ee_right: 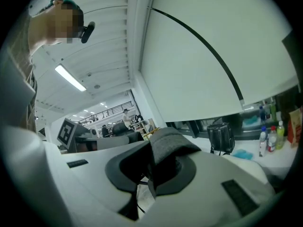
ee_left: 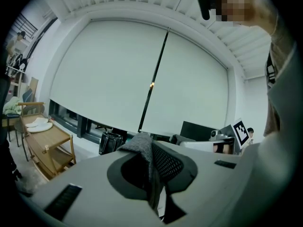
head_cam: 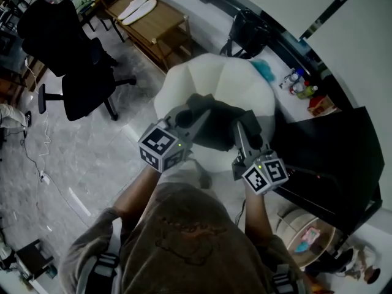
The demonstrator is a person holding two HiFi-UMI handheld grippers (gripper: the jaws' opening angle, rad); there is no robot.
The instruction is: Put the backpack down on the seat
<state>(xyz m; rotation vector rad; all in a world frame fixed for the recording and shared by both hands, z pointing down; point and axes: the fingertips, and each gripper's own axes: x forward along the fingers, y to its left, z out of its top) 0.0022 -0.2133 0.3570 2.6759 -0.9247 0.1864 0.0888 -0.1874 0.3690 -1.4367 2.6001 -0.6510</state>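
A dark backpack (head_cam: pixel 215 132) hangs over the white faceted seat (head_cam: pixel 233 78) in the head view, held up by its two shoulder straps. My left gripper (head_cam: pixel 197 114) is shut on the left strap (ee_left: pixel 142 148), grey felt with a black mesh lining that sticks up between the jaws. My right gripper (head_cam: pixel 241 128) is shut on the other grey strap (ee_right: pixel 166 144). Whether the bag's bottom touches the seat is hidden by the bag and the grippers. Each gripper's marker cube shows in the other's view.
A black office chair (head_cam: pixel 76 66) stands on the grey floor at the left. A wooden rack (head_cam: pixel 153 23) with white pieces on it is at the back. A black bag (head_cam: pixel 248 32) and several bottles (head_cam: pixel 303 87) sit by the window. A black desk (head_cam: pixel 334 158) is close at the right.
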